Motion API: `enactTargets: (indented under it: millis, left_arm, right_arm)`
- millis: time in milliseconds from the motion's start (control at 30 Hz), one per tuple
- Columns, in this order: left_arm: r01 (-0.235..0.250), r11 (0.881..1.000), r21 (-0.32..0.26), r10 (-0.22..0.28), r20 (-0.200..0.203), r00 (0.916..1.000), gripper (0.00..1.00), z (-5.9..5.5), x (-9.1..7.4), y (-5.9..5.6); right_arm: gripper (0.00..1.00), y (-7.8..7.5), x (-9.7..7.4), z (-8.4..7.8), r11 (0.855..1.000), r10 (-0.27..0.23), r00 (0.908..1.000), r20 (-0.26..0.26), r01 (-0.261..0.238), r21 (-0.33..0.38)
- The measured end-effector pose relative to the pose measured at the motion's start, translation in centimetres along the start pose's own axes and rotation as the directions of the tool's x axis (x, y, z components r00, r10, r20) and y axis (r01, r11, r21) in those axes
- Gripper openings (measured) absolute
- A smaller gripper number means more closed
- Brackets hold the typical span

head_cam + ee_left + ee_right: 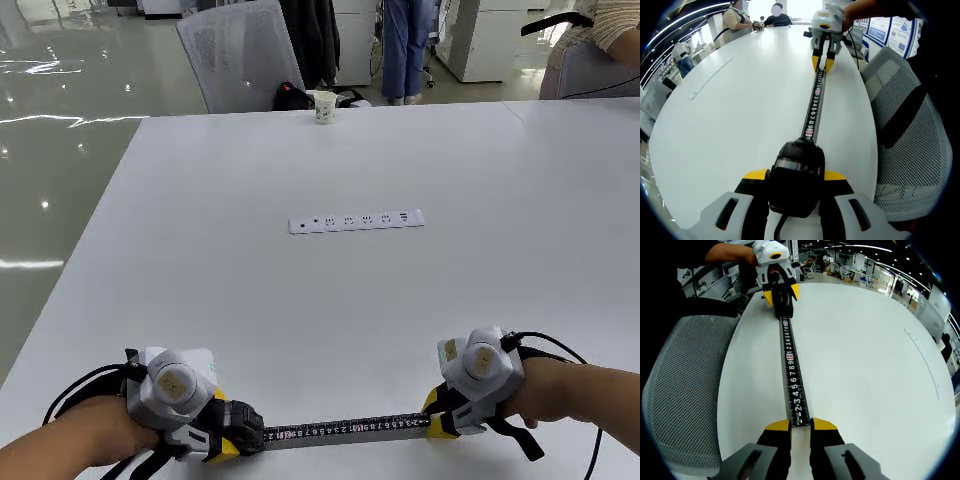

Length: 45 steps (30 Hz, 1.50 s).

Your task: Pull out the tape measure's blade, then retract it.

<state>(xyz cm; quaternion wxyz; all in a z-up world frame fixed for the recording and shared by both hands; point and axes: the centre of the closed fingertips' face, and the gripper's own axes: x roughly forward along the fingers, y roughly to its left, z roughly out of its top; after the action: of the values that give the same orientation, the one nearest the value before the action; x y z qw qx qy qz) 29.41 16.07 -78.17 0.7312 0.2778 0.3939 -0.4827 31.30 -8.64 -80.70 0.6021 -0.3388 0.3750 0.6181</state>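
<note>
A black tape measure case point(797, 175) sits clamped between the yellow-tipped jaws of my left gripper point(228, 432) at the near left of the white table point(330, 290). Its dark blade point(345, 430) with white numerals runs flat along the near table edge to my right gripper point(435, 413), which is shut on the blade's end. In the right gripper view the blade point(792, 385) stretches away from my right gripper point(800, 426) to the case point(782, 295) held by the left one. In the left gripper view the blade point(814, 107) leads to the right gripper point(823, 60).
A white power strip point(356, 221) lies in the middle of the table. A paper cup point(325, 107) stands at the far edge, with a grey mesh chair point(240, 55) behind it. People stand and sit beyond the table.
</note>
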Motion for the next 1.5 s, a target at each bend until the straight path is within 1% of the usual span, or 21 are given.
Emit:
enactTargets:
  millis: [67, 100, 133, 267, 333, 400, 500, 600, 867, 1000, 1133, 1300, 1367, 1433, 1500]
  left_arm:
    - [0.002, 1.000, -0.003, -0.002, -0.003, 1.0000, 0.33, 0.02, 0.00, 0.03]
    - [0.006, 1.000, 0.013, -0.006, -0.014, 0.9999, 0.33, -0.02, -0.02, 0.01]
    - [0.010, 1.000, 0.019, -0.009, -0.016, 0.9998, 0.33, 0.00, -0.05, -0.04]
    - [0.021, 1.000, 0.006, -0.021, 0.003, 0.9998, 0.33, 0.07, -0.10, 0.01]
    - [0.024, 1.000, 0.010, -0.024, 0.003, 0.9997, 0.33, 0.12, -0.13, -0.10]
    - [0.025, 1.000, 0.015, -0.025, 0.001, 0.9997, 0.34, 0.15, -0.11, -0.11]
    - [0.025, 0.999, 0.023, -0.025, -0.007, 0.9997, 0.34, 0.15, -0.07, -0.08]
    - [0.023, 0.999, 0.025, -0.022, -0.016, 0.9996, 0.34, 0.13, -0.06, -0.11]
    - [0.010, 1.000, 0.026, -0.009, -0.033, 0.9994, 0.35, 0.06, -0.16, 0.07]
    - [0.004, 1.000, 0.025, -0.004, -0.029, 0.9996, 0.36, 0.07, -0.36, 0.20]
    - [-0.006, 1.000, 0.023, 0.006, -0.016, 0.9998, 0.41, 0.37, -0.66, 0.50]
    - [0.000, 1.000, 0.025, 0.000, -0.012, 0.9999, 0.42, 0.47, -0.92, 0.47]
    - [0.008, 1.000, 0.021, -0.008, -0.010, 0.9999, 0.44, 0.42, -0.95, 0.27]
    - [0.030, 0.999, 0.013, -0.030, 0.007, 0.9995, 0.48, 0.46, -0.93, -0.21]
    - [0.038, 0.999, 0.004, -0.038, 0.006, 0.9993, 0.50, 0.27, -0.86, -0.42]
  right_arm:
    - [0.10, -0.03, 0.00, 0.01, 1.000, -0.001, 1.0000, 0.000, 0.001, -0.003]
    - [0.10, -0.03, 0.02, 0.02, 1.000, -0.001, 1.0000, -0.001, 0.001, -0.003]
    - [0.11, -0.04, 0.02, 0.03, 1.000, -0.001, 1.0000, -0.002, 0.001, -0.004]
    - [0.11, -0.07, 0.06, 0.06, 1.000, 0.000, 0.9999, -0.016, -0.001, -0.010]
    - [0.12, -0.07, 0.05, 0.12, 1.000, 0.004, 0.9999, -0.011, -0.004, 0.013]
    - [0.12, -0.14, 0.05, 0.11, 1.000, 0.004, 0.9999, -0.014, -0.003, 0.016]
    - [0.12, 0.04, 0.17, 0.19, 1.000, 0.000, 0.9994, -0.036, 0.000, -0.003]
    - [0.12, -0.03, 0.20, 0.15, 1.000, -0.003, 0.9987, -0.051, 0.003, -0.008]
    - [0.13, 0.14, 0.21, 0.13, 0.999, -0.010, 0.9973, -0.073, 0.008, -0.040]
    - [0.13, 0.12, 0.20, 0.11, 0.999, -0.020, 0.9970, -0.074, 0.017, -0.048]
    - [0.13, 0.18, 0.19, 0.10, 0.998, -0.026, 0.9970, -0.073, 0.022, -0.052]
    - [0.13, 0.21, 0.11, 0.12, 0.998, -0.027, 0.9970, -0.073, 0.023, -0.061]
    - [0.13, 0.15, 0.05, 0.13, 0.998, -0.028, 0.9972, -0.070, 0.024, -0.061]
    - [0.13, 0.20, -0.10, 0.20, 0.998, -0.027, 0.9973, -0.069, 0.023, -0.060]
    - [0.13, 0.19, -0.22, 0.35, 0.998, -0.027, 0.9976, -0.064, 0.023, -0.064]
